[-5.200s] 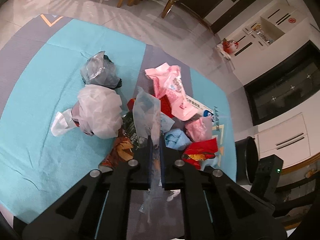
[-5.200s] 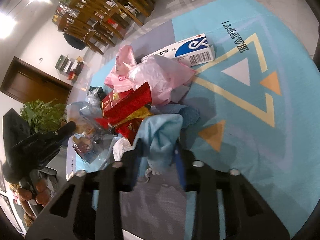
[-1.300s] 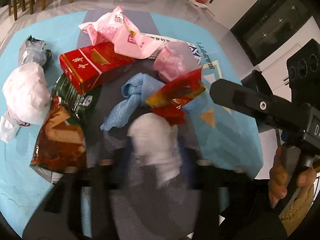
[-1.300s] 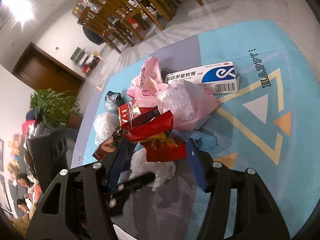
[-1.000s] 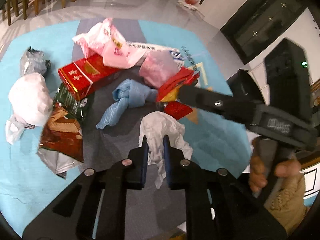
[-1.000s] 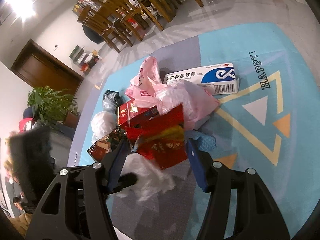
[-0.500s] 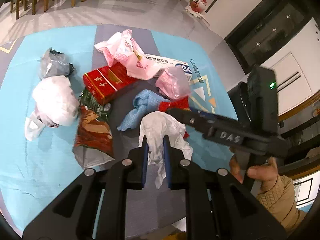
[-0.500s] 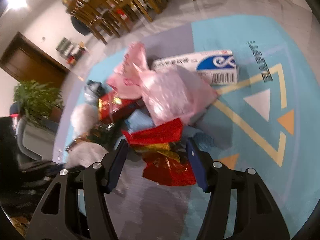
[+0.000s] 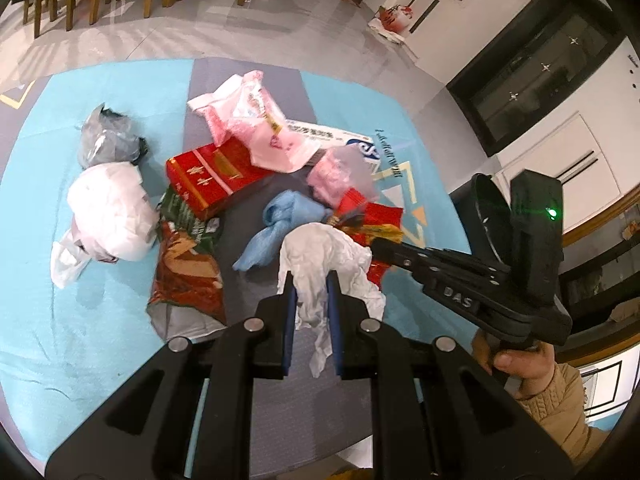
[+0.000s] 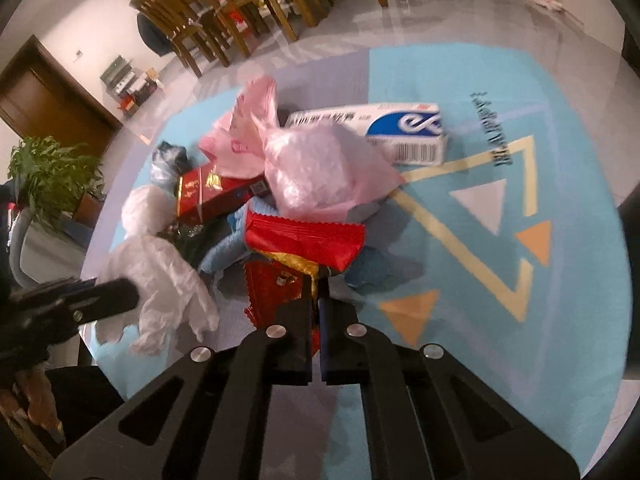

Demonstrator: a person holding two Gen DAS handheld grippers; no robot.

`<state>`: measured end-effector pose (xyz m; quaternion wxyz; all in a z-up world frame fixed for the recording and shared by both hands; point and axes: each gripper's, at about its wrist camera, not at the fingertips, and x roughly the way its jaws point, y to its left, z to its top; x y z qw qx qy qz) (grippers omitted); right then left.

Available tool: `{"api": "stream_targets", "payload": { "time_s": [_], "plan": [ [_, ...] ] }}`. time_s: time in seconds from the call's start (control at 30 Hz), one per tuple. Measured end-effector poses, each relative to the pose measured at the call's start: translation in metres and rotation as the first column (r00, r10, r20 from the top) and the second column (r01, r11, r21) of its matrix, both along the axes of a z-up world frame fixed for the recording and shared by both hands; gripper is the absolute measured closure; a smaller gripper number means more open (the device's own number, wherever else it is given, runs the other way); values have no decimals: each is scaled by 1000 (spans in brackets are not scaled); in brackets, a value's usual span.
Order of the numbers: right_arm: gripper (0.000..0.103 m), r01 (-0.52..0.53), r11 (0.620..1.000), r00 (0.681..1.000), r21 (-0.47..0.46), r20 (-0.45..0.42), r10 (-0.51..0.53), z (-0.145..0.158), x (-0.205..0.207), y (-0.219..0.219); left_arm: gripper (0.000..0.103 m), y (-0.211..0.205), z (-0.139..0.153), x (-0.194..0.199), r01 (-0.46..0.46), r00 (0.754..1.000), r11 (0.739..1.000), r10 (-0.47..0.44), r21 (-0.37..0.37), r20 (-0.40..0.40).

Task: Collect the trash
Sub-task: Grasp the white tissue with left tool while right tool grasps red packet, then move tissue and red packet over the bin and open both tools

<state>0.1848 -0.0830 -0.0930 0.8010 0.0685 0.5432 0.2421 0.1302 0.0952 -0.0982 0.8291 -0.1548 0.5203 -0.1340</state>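
My left gripper (image 9: 311,280) is shut on a crumpled white tissue (image 9: 324,256) and holds it above the mat; the tissue also shows in the right wrist view (image 10: 160,280). My right gripper (image 10: 315,280) is shut on a red and gold snack wrapper (image 10: 304,242), which also shows in the left wrist view (image 9: 372,220). A trash pile lies on the blue mat (image 9: 100,320): a red box (image 9: 208,176), a pink bag (image 9: 256,128), a blue cloth (image 9: 276,224), a brown snack bag (image 9: 184,276) and a white medicine box (image 10: 372,128).
A white wad (image 9: 108,208) and a grey plastic bag (image 9: 104,140) lie at the pile's left. A black bin (image 9: 486,216) stands off the mat's right edge. Wooden chairs (image 10: 256,4) stand on the tiled floor beyond. A potted plant (image 10: 48,176) is at left.
My right gripper has closed on the red wrapper, having been open half a second ago. My left gripper has lifted the white tissue off the pile and still holds it.
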Motion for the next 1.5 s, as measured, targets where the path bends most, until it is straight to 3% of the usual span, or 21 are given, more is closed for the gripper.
{"api": "stream_targets", "payload": {
  "time_s": [0.3,0.53,0.67,0.9,1.03,1.27,1.3,1.33,1.4,1.47,1.5],
  "plan": [
    [99,131,986,988,102,70,-138,28,-10,-74,87,-34,17,0,67,994,997,-64,-35,85],
    [99,296,935,939,194,120,-322,48,-14,-149,87,-83,27,5,136,982,991,-134,-7,131],
    [99,423,879,874,221,157,-460,60,-17,-196,87,-117,34,12,183,973,983,-177,-27,147],
    [99,652,740,711,166,206,-672,64,-35,-280,87,-196,54,36,285,937,957,-267,-50,225],
    [99,710,683,675,173,110,-730,45,-35,-307,86,-255,59,56,358,906,933,-340,-29,252],
    [98,760,626,625,174,63,-778,39,-32,-328,84,-340,37,75,411,876,906,-423,102,231],
    [97,767,618,620,171,47,-783,37,-30,-330,76,-346,32,77,413,876,904,-427,109,223],
    [96,774,610,614,170,35,-788,36,-29,-330,55,-354,25,82,414,878,903,-429,112,211],
    [87,786,595,601,165,18,-799,34,-27,-334,26,-359,19,86,417,880,903,-429,101,201],
    [64,806,569,575,164,11,-818,34,-28,-338,25,-362,14,88,419,880,903,-430,96,202],
    [63,813,556,563,170,9,-826,34,-30,-340,23,-361,13,88,417,881,904,-428,93,205]
  ]
}}
